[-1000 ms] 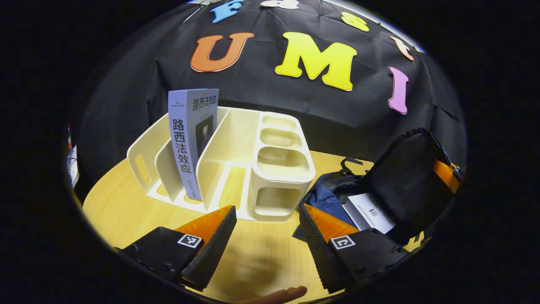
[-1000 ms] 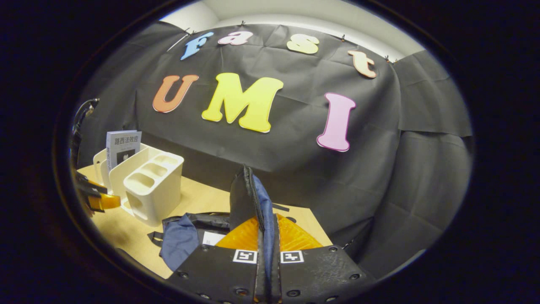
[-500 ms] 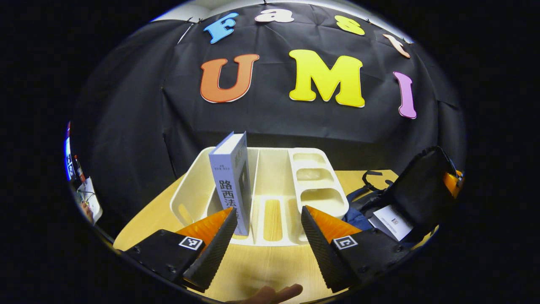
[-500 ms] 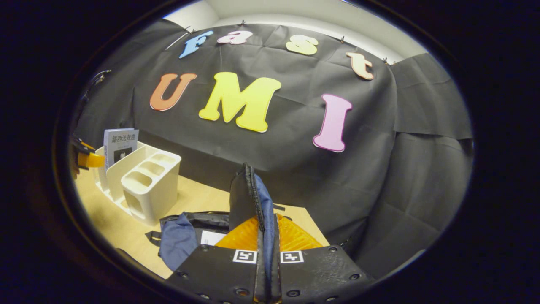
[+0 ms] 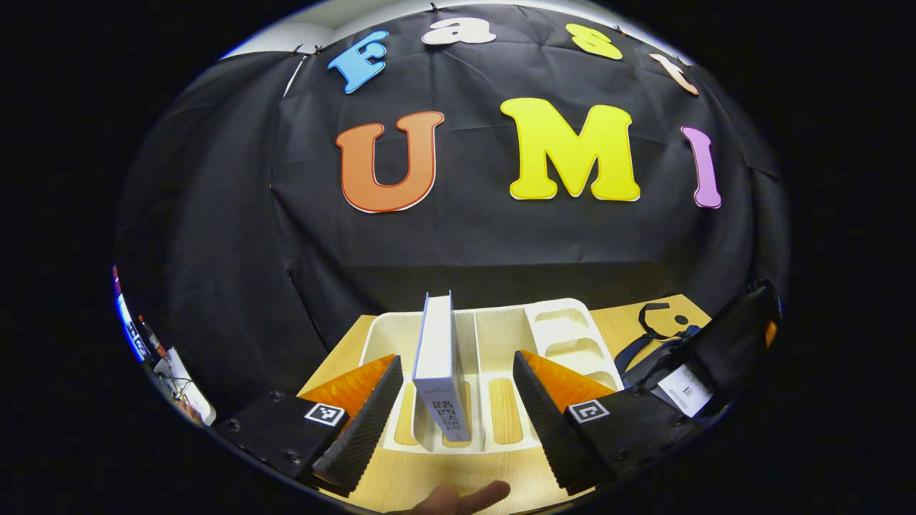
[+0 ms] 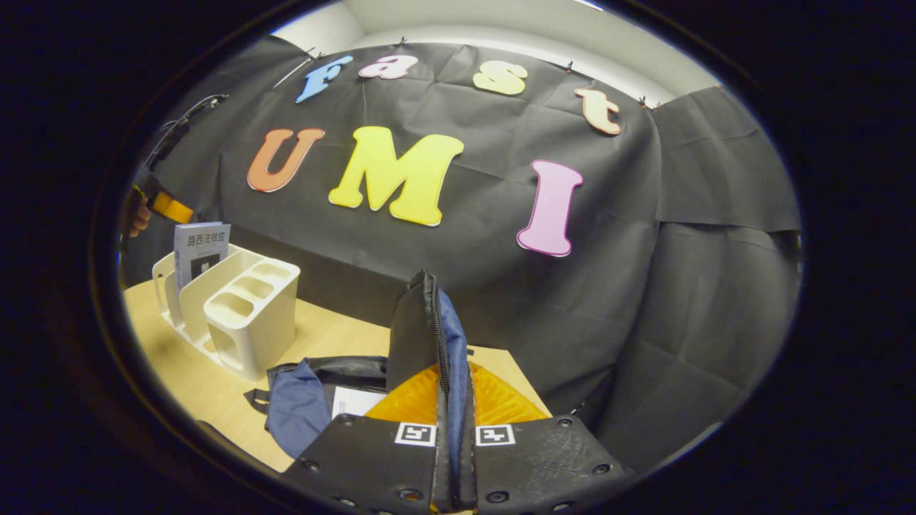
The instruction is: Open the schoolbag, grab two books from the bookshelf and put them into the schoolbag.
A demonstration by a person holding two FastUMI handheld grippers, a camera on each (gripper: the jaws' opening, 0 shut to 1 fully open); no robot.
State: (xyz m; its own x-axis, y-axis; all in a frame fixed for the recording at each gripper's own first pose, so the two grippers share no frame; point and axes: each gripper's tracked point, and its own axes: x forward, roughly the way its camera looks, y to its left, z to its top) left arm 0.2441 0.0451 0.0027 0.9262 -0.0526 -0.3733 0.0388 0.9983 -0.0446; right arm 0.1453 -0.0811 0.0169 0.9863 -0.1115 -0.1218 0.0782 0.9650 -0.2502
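Pale-covered and upright, the book (image 5: 441,372) stands in a slot of the cream bookshelf (image 5: 565,336) with its spine facing me and its long axis vertical, directly ahead between the spread fingers of my left gripper (image 5: 452,422), which holds nothing. The fingers stand either side of the spine without touching it, so I judge the coming move is to ease forward along that line and close across the book's thickness. My right gripper (image 6: 451,458) is well apart from the shelf, clamped on the raised flap (image 6: 422,329) of the schoolbag (image 6: 300,400), holding it open with a book (image 6: 354,402) already inside; the left is plainly the nearer hand.
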